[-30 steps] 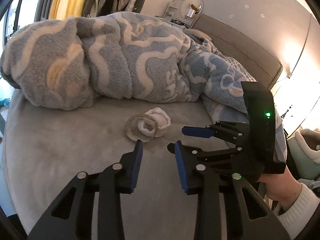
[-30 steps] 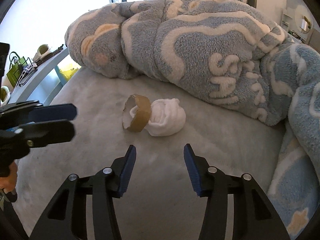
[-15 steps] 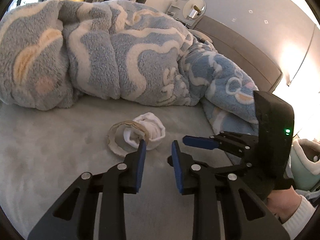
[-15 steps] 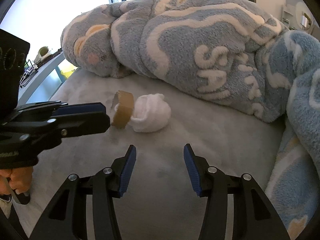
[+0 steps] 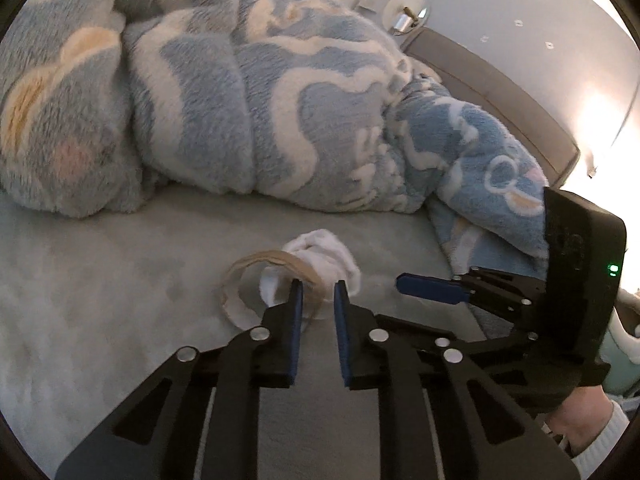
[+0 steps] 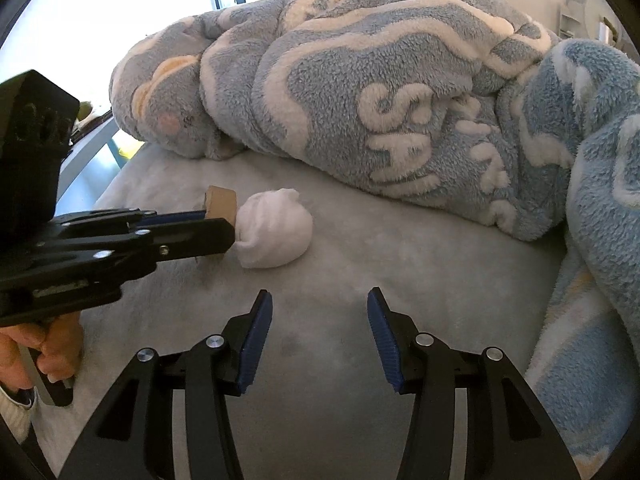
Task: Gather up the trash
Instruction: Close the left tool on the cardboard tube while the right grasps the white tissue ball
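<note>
While the left gripper (image 5: 316, 294) sits narrowed astride the brown cardboard tape-roll ring's (image 5: 256, 280) near rim, grip unconfirmed, the white crumpled tissue wad (image 5: 324, 258) lies just beyond. Right view: right gripper (image 6: 318, 324) wide, empty; ring ahead-left, left gripper nearer.

Pretty clearly a bedroom at home: fluffy blue blanket (image 6: 380, 92) piled on a grey bed (image 6: 360, 280), padded headboard (image 5: 492, 80) along the far edge, window (image 6: 120, 8) behind.
</note>
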